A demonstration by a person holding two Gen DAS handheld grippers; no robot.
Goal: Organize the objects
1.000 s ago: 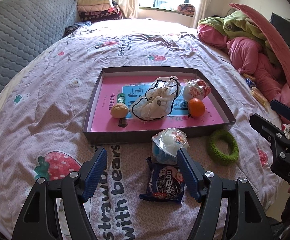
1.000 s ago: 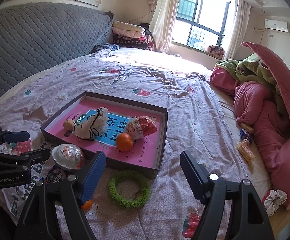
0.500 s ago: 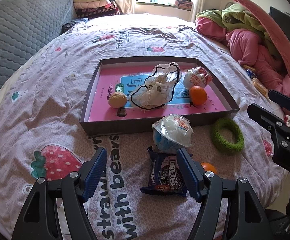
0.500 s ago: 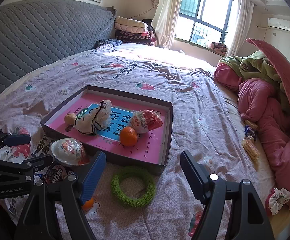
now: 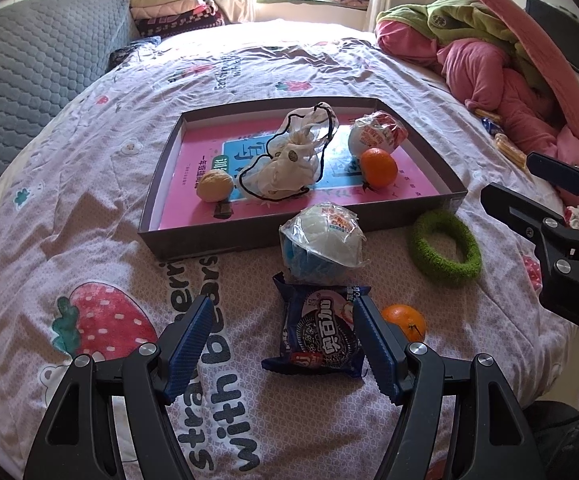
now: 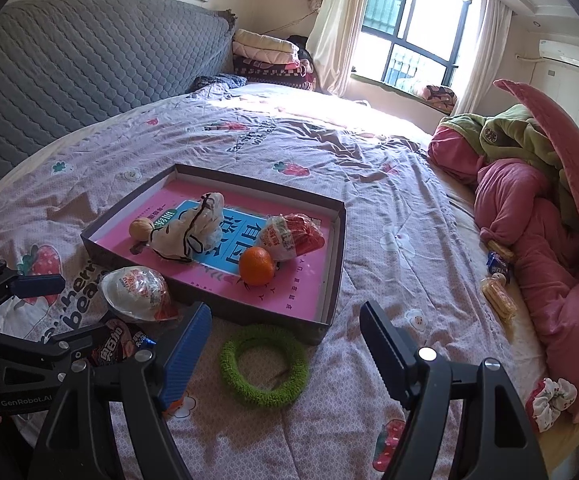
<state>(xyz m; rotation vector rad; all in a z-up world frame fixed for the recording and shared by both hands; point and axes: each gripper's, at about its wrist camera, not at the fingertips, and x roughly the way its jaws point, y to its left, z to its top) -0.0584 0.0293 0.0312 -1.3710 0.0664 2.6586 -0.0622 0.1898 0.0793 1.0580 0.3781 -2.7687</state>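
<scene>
A shallow box tray (image 5: pixel 157 188) (image 6: pixel 335 240) lies on the bed, holding a walnut (image 5: pixel 214 186), a white drawstring bag (image 5: pixel 289 164), a wrapped snack (image 5: pixel 375 136) and an orange (image 5: pixel 378 168) (image 6: pixel 255 266). In front of it lie a wrapped white-and-blue ball (image 5: pixel 321 240) (image 6: pixel 135 292), a dark cookie packet (image 5: pixel 317 332), a second orange (image 5: pixel 405 320) and a green ring (image 5: pixel 445 248) (image 6: pixel 265 366). My left gripper (image 5: pixel 281 344) is open and empty, its right finger beside the cookie packet. My right gripper (image 6: pixel 285 344) is open and empty above the green ring.
The bed carries a strawberry-print quilt (image 5: pixel 89 280). A pile of pink and green bedding (image 6: pixel 529 184) lies at the right, with small snack packets (image 6: pixel 497 292) and a scrunchie (image 6: pixel 549 400) beside it. A grey padded headboard (image 6: pixel 69 64) stands at the left.
Both grippers have drawn back and risen slightly from the tray. The second orange near the cookie packet has come into the left wrist view. No object has moved.
</scene>
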